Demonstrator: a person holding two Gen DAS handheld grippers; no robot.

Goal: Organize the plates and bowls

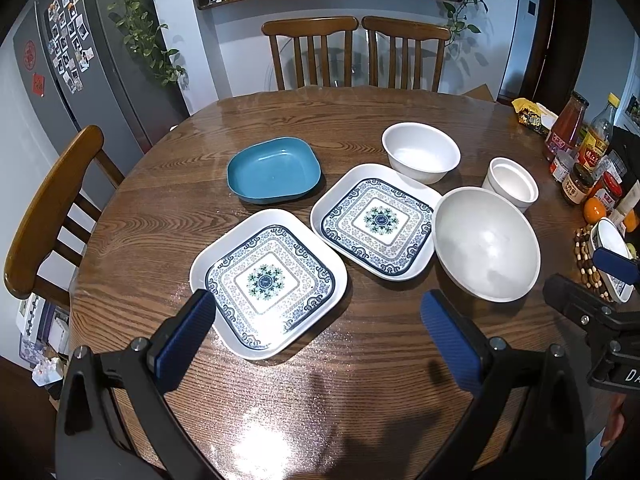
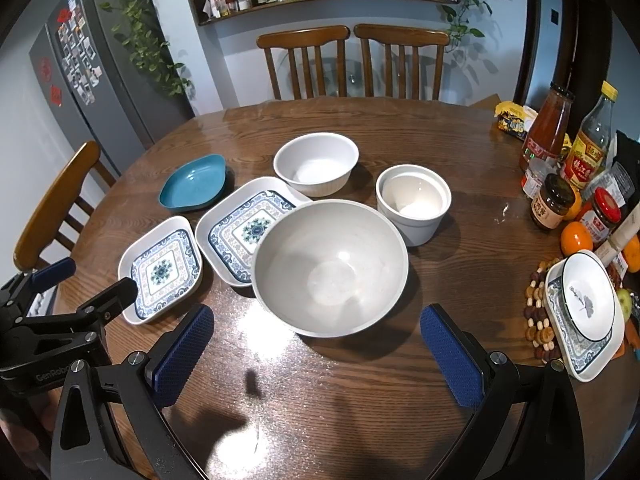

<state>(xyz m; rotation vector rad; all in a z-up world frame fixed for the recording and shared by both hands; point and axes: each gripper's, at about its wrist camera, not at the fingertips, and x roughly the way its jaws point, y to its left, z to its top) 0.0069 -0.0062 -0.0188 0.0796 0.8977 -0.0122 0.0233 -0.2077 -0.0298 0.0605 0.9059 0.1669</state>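
Dishes sitting mid-frame on the round table point(image 1: 160, 184)
Two patterned plates point(image 1: 268, 282), three white bowls point(image 2: 330, 268), one blue dish point(image 1: 274, 176); left gripper point(image 1: 316, 320) and right gripper point(image 2: 316, 338) hanging wide, empty.

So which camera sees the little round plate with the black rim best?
The right wrist view: the round plate shows whole, stacked on a patterned square plate. The left wrist view catches only a piece at its right edge, partly behind the right claw.

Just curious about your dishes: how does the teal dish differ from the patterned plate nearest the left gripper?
The teal dish is plain teal all over; the patterned plate is white with blue ornament. The teal dish looks deeper and lies farther back. Both are rounded squares, empty, upright on the table.
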